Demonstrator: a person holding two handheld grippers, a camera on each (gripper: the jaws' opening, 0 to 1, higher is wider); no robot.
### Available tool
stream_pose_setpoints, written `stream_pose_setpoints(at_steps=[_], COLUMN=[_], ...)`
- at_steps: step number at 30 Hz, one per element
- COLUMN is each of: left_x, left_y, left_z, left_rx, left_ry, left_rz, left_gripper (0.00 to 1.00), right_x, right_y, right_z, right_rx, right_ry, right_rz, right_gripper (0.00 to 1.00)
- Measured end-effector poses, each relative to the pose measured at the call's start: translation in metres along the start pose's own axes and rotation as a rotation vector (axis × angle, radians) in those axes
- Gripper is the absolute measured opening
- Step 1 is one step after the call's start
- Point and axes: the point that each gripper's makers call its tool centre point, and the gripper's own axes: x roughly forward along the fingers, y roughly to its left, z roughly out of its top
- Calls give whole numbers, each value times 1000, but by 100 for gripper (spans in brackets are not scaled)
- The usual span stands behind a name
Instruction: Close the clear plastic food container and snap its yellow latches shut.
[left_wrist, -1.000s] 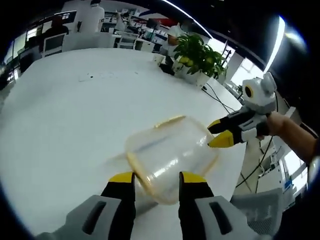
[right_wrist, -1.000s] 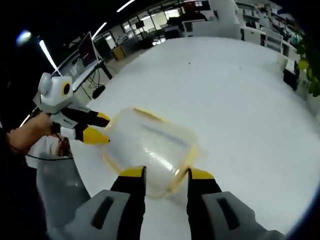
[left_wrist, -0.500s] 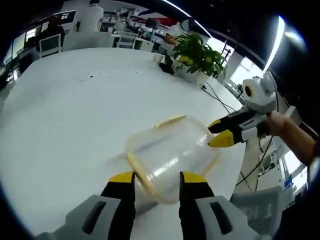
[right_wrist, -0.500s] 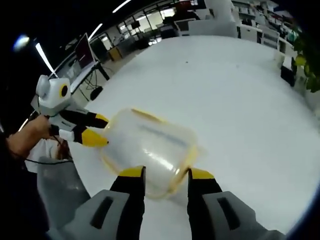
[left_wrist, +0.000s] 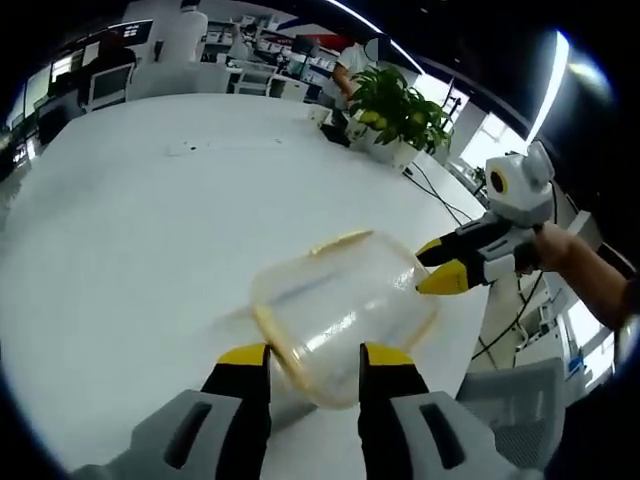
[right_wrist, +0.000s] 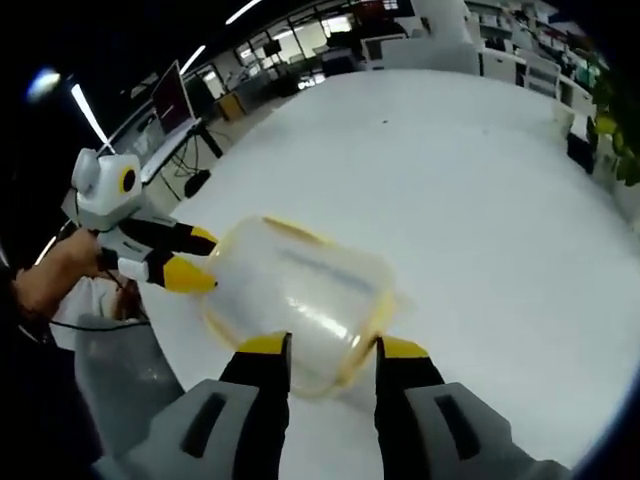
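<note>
Left gripper view, container (left_wrist: 340, 312) between both grippers' jaws

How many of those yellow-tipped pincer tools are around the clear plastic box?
2. The left gripper is at one end of the clear plastic box; the right gripper comes in at the opposite end, held by a hand.
</note>
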Motion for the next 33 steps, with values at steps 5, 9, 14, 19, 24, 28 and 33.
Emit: stream_pose_setpoints(at_steps=[5,9,14,19,24,28,33], left_x=[-6,-11,-17,-24,-28,-33,-39], left_y=[3,7,11,15,17,19,23], left_z=[-5,-9,-14,-19,-24,-29,-34], left_rx=[1,-1,-5,-10,-11,-13,-16], left_ry=[5,8,8,8,13,14,21], left_rz=[1,3,6,10,14,18,21], left_gripper=[27,27,27,27,27,27,27], right_x=[3,6,9,12,14,15,18], right_y=[9,15,23,32,39,45,53], right_z=[-1,-1,-2,-3,-4,-6,-7], right_rx=[-4,-7,-10,-14,-19,-23,-31], right_ry=[6,6,12,15,20,29,37], right_rz=[1,0,3,5,7,9,13], right_gripper=[29,29,29,29,29,29,29])
